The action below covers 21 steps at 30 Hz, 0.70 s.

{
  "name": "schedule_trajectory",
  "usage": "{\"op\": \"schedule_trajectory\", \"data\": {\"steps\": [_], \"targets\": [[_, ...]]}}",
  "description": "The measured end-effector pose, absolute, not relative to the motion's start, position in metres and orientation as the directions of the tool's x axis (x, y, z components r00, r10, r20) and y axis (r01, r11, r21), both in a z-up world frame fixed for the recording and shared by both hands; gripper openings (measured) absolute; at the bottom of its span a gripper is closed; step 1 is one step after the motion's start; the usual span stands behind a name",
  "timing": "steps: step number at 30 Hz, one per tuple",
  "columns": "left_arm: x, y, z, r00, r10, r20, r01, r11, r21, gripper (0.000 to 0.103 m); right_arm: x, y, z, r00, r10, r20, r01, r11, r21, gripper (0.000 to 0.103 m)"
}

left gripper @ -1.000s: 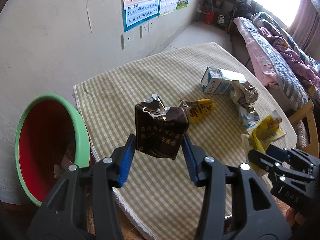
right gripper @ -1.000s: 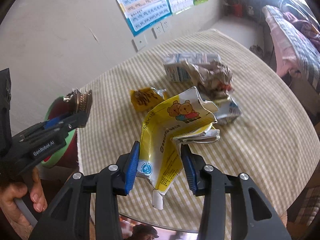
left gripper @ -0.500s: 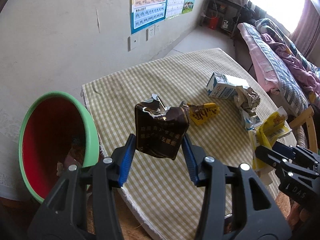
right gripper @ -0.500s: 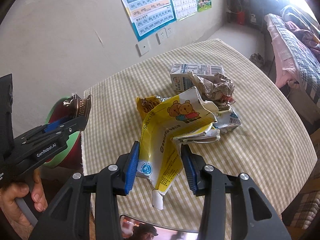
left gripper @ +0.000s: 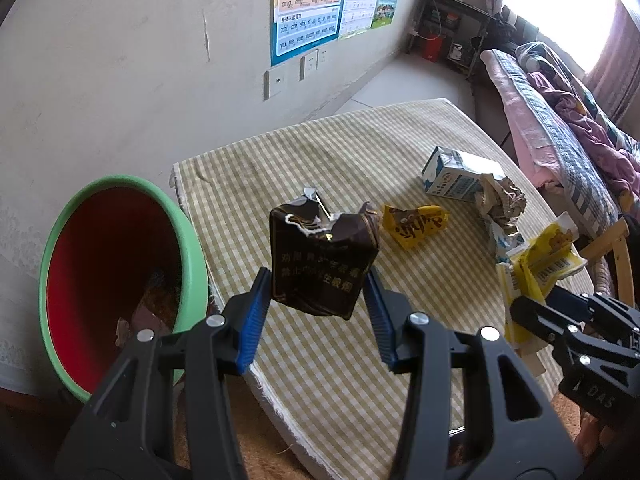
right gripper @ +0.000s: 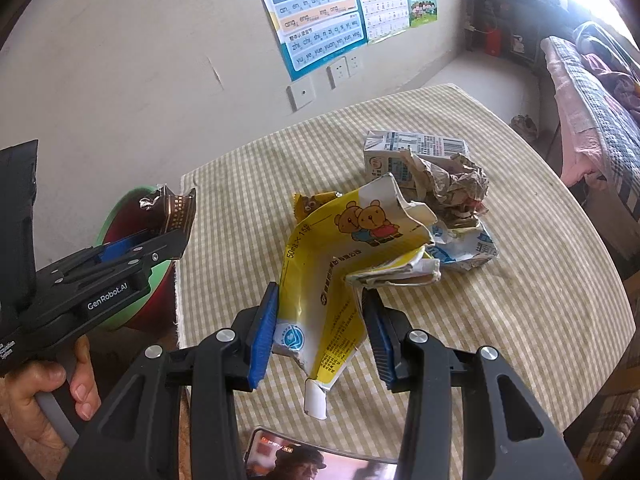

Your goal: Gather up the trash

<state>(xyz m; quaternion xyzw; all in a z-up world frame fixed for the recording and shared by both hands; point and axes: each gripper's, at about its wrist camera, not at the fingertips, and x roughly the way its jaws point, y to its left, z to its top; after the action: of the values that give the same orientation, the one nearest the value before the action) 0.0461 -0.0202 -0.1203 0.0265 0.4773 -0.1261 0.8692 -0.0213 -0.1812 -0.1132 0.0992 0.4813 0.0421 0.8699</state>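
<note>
My left gripper (left gripper: 318,292) is shut on a crumpled dark brown packet (left gripper: 320,264) and holds it above the table's left edge, beside the green bin with a red inside (left gripper: 108,276). The packet also shows in the right wrist view (right gripper: 170,208). My right gripper (right gripper: 320,312) is shut on a torn yellow carton with cartoon bears (right gripper: 340,264), held above the checked tablecloth (right gripper: 520,300). On the table lie a small yellow wrapper (left gripper: 414,226), a white and blue milk carton (left gripper: 456,178) and crumpled paper (left gripper: 502,200).
The bin stands on the floor against the wall, left of the table. A wooden chair (left gripper: 616,248) and a bed (left gripper: 568,112) are to the right. A phone (right gripper: 316,460) lies at the table's near edge. A flattened blue and white wrapper (right gripper: 468,248) lies by the paper.
Both grippers have drawn back and up from the table, still holding their trash. The bin has come more into the left wrist view.
</note>
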Motion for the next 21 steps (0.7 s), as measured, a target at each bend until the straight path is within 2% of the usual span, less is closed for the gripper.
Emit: {"op": "schedule_trajectory", "data": {"steps": [21], "targets": [[0.048, -0.004, -0.124, 0.514, -0.175, -0.84, 0.207, 0.975, -0.076, 0.045, -0.018, -0.162, -0.111, 0.522, 0.194, -0.83, -0.035, 0.978, 0.206, 0.041]]}}
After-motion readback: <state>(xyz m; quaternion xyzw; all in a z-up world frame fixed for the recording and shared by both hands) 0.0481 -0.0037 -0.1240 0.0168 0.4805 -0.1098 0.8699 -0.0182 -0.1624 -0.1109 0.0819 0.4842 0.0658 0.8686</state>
